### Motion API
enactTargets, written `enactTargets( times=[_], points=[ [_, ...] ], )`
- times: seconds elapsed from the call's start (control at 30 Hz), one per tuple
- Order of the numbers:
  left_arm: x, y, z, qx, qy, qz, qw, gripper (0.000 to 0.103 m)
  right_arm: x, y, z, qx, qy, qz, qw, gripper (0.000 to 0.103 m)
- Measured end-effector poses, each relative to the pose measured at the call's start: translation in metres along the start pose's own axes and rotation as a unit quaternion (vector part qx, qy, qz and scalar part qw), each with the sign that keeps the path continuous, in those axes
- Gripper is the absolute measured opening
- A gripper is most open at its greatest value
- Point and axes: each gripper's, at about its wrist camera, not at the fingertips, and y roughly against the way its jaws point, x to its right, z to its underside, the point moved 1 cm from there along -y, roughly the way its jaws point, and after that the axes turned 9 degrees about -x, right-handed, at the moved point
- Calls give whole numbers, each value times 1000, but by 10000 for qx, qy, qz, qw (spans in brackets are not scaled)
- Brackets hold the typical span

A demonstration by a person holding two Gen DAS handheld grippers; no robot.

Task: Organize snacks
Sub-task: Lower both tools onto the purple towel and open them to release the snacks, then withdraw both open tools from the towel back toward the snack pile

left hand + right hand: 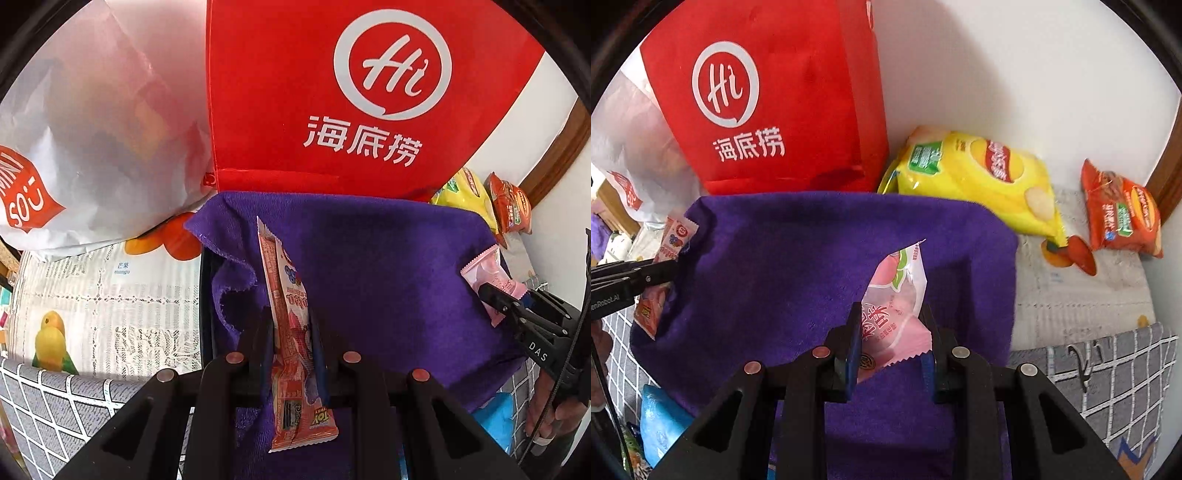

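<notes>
My left gripper (290,312) is shut on a long orange-pink snack packet (286,280), which stands upright between the fingers over a purple cloth (388,258). My right gripper (892,308) is shut on a pink peach-print snack packet (901,291), also above the purple cloth (812,258). Each view shows the other hand: the right gripper (487,291) with its pink packet (484,271) at the cloth's right edge, and the left gripper (670,271) with the orange packet (676,236) at the cloth's left edge.
A red shopping bag (768,103) stands behind the cloth, with a white plastic bag (92,129) to its left. A yellow chips bag (979,177) and an orange chips bag (1123,214) lie by the wall at right. A blue packet (661,417) lies near the cloth's front left.
</notes>
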Motion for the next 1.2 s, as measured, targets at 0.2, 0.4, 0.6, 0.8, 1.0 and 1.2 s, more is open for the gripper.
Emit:
enactTargets(
  times=[0.2, 0.4, 0.6, 0.8, 1.0, 1.2],
  points=[
    [2, -6, -1, -74, 11, 11, 10000, 18, -7, -7, 2, -112, 128, 72, 9998, 28],
    [2, -11, -1, -144, 24, 36, 9999, 18, -9, -12, 1, -189, 199, 117, 9996, 28],
    [2, -12, 0, -189, 7, 99, 9998, 20, -9, -10, -1, -229, 234, 212, 9992, 44],
    [4, -4, 1, -213, -51, 251, 9994, 24, -14, 9, -3, -33, 164, 136, 9998, 65],
    [9, 20, 4, 24, -237, 320, 9992, 44, -23, 28, -4, 138, 136, 312, 9993, 66],
    [13, 50, 8, 285, -360, 256, 9986, 45, -31, 47, 5, 57, -45, 350, 9994, 72]
  ],
)
